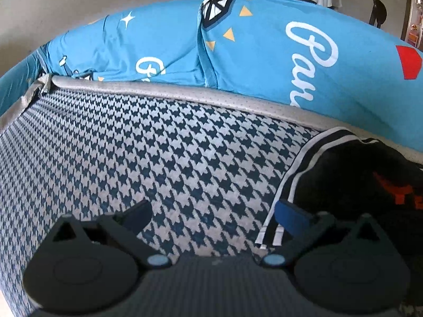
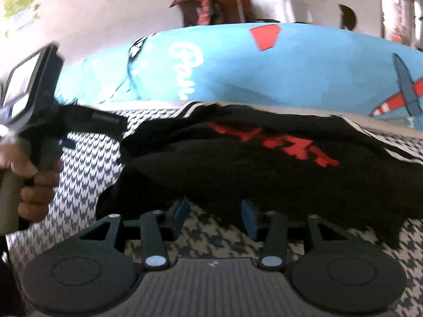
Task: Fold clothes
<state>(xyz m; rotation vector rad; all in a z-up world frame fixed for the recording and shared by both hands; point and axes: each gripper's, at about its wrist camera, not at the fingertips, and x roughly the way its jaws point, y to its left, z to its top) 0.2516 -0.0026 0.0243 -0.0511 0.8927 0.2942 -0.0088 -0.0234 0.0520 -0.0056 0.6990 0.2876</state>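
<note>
My right gripper (image 2: pixel 215 218) hangs spread and empty, the black garment (image 2: pixel 264 169) bunched just ahead of its tips. My left gripper (image 1: pixel 212 212) gapes wide over the houndstooth surface (image 1: pixel 132 153), garment right. Beyond, blue bedding (image 1: pixel 264 52); its lettering is cut off.

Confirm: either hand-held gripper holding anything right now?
No. The left hand-held gripper is open over the houndstooth surface; the right hand-held gripper is open at the black garment near edge, not clamped.

The left hand-held gripper (image 1: pixel 212 212) hovers open over the houndstooth mattress (image 1: pixel 132 145). A black garment (image 1: pixel 351 174) lies at its right edge.
</note>
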